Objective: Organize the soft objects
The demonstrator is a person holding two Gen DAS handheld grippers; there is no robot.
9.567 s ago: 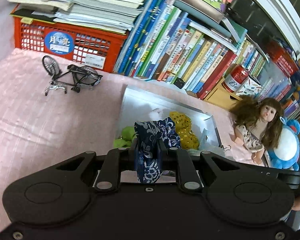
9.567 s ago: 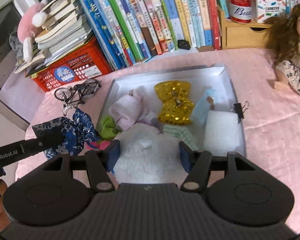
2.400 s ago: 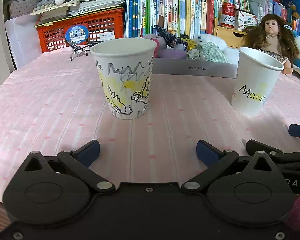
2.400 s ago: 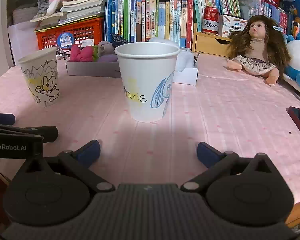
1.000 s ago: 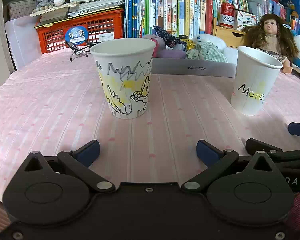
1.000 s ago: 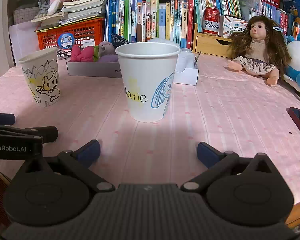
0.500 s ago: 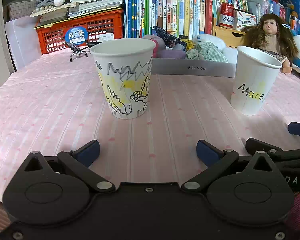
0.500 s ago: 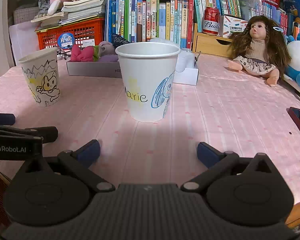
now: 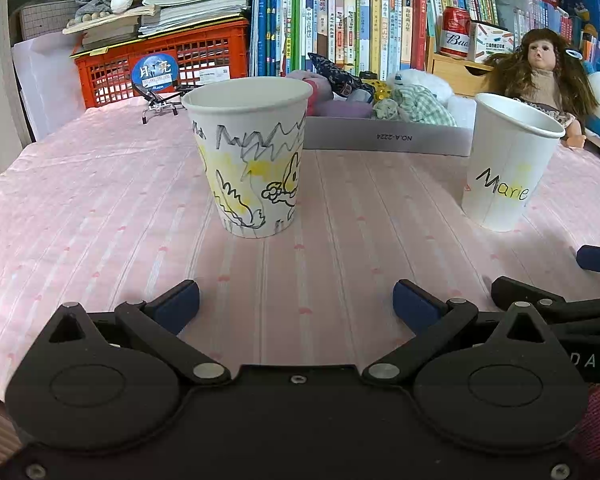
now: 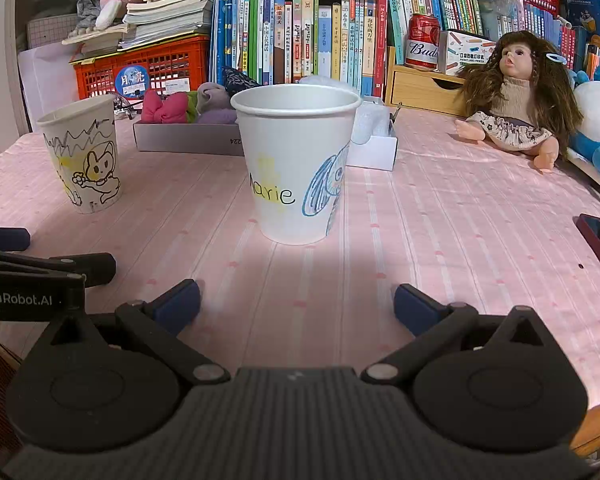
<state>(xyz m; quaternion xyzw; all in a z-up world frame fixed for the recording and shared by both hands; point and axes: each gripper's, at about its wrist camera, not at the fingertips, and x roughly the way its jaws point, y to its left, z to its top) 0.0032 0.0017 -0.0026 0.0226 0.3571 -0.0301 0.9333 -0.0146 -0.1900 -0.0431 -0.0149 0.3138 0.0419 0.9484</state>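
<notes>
Your left gripper (image 9: pixel 296 306) and right gripper (image 10: pixel 296 306) both gape wide, holding nothing, low over the pink counter (image 9: pixel 100 200). The soft toys (image 9: pixel 416 106) sit piled in the grey box (image 9: pixel 388 136) beyond two paper cups (image 9: pixel 252 160).

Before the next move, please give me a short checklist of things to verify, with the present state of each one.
1. Left gripper open and empty: ok, fingers wide apart, nothing between.
2. Right gripper open and empty: ok.
3. Soft objects inside the gray box: ok for those visible; the box floor is hidden.
4. Cartoon cup upright, apart from the left gripper: ok.
5. Marie cup upright, directly ahead of the right gripper: ok, though it blocks a straight path to the box.
6. Cups empty: cannot tell, insides not visible.
</notes>
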